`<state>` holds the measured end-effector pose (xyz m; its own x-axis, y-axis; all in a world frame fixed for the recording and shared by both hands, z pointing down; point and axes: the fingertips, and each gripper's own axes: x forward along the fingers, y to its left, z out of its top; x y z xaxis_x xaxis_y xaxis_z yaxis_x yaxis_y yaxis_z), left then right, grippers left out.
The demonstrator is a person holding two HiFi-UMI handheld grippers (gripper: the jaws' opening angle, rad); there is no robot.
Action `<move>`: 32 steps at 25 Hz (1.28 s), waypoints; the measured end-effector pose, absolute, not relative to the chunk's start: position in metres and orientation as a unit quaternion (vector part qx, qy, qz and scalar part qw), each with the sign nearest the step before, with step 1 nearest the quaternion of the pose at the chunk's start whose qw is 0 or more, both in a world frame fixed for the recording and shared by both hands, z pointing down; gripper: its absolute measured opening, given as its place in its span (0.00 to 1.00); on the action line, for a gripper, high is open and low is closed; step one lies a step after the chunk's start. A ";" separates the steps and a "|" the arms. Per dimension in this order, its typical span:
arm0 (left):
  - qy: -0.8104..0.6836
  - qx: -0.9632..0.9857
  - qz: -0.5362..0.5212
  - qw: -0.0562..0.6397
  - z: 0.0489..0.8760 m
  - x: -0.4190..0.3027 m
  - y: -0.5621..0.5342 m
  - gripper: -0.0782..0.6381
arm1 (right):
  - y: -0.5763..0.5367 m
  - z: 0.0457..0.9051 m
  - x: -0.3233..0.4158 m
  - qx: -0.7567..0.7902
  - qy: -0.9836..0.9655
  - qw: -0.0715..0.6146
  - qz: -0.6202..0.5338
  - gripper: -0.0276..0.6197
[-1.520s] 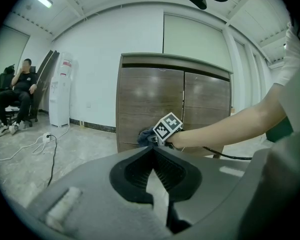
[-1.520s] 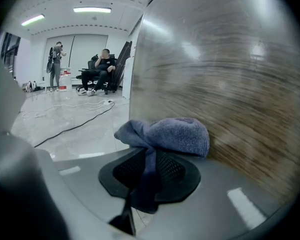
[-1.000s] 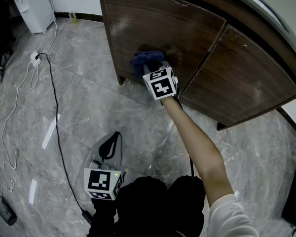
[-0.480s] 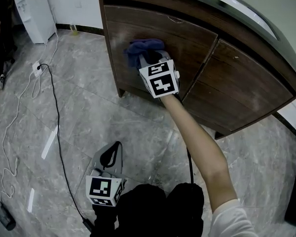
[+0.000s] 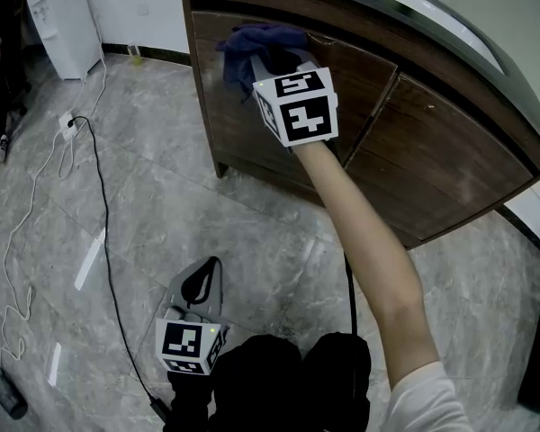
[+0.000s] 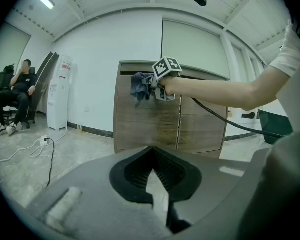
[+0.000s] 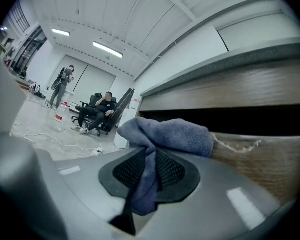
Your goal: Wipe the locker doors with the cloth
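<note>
Blue cloth [image 7: 165, 134]: bunched, one fold clenched between the jaws of the right gripper [image 7: 149, 179], so the wad juts forward as a wiping pad. Located at the top edge of the left locker door [image 5: 220, 106], likely the upper end of a stroke. Left gripper [image 6: 155, 184]: closed on nothing, parked low over the floor [image 5: 162, 178], well apart from the work.

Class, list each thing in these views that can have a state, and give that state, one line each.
locker doors, both closed.
right gripper, shut on the cloth.
cloth, bunched, high on the left door.
left gripper, fingers together, empty.
</note>
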<state>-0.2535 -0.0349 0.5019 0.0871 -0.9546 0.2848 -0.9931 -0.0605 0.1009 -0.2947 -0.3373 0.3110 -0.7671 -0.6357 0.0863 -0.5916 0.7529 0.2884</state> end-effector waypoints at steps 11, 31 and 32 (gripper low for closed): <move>-0.678 0.719 0.073 0.135 0.504 -0.262 -0.030 0.11 | -0.338 0.324 -0.301 0.334 -0.931 0.082 -0.125 0.15; -0.695 0.700 0.079 0.143 0.514 -0.287 -0.019 0.11 | -0.334 0.486 -0.322 0.310 -0.932 0.177 -0.056 0.15; -0.696 0.699 0.080 0.144 0.515 -0.288 -0.018 0.11 | -0.333 0.495 -0.324 0.308 -0.932 0.184 -0.050 0.15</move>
